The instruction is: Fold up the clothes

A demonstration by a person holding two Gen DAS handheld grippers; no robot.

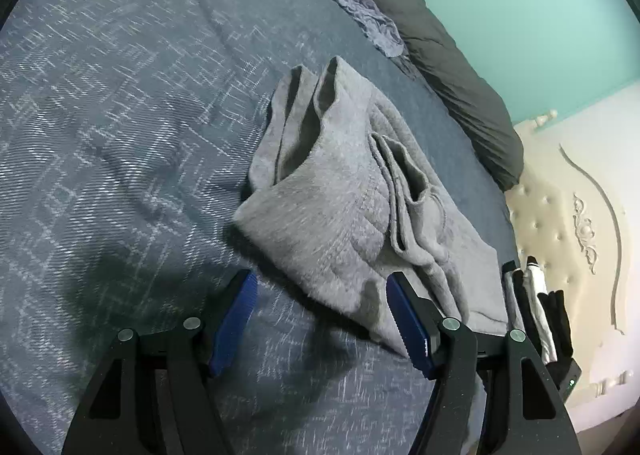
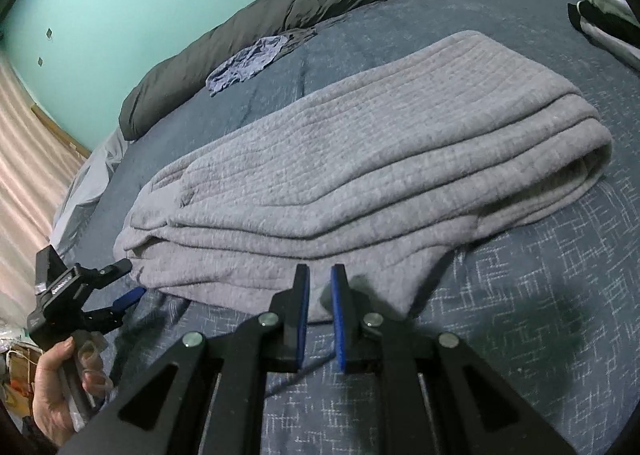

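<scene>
A grey quilted garment (image 1: 340, 195) (image 2: 360, 143) lies folded lengthwise on the blue patterned bed cover (image 1: 120, 135) (image 2: 520, 295). My left gripper (image 1: 322, 277) is open just above the bed. One end corner of the garment lies by its right finger, and the pads do not press it. In the right wrist view, the left gripper (image 2: 130, 281) is held by a hand (image 2: 60, 387) at the garment's left end. My right gripper (image 2: 320, 269) hovers over the garment's near edge. Its jaws are nearly closed, with only a narrow gap and no cloth clamped between them.
A dark grey duvet (image 1: 452, 67) (image 2: 280, 3) is bunched along the teal wall. A crumpled blue cloth (image 1: 360, 7) (image 2: 248, 59) lies beside it. Black and white clothes (image 1: 536, 295) (image 2: 600, 3) sit near the cream tufted headboard (image 1: 560, 215).
</scene>
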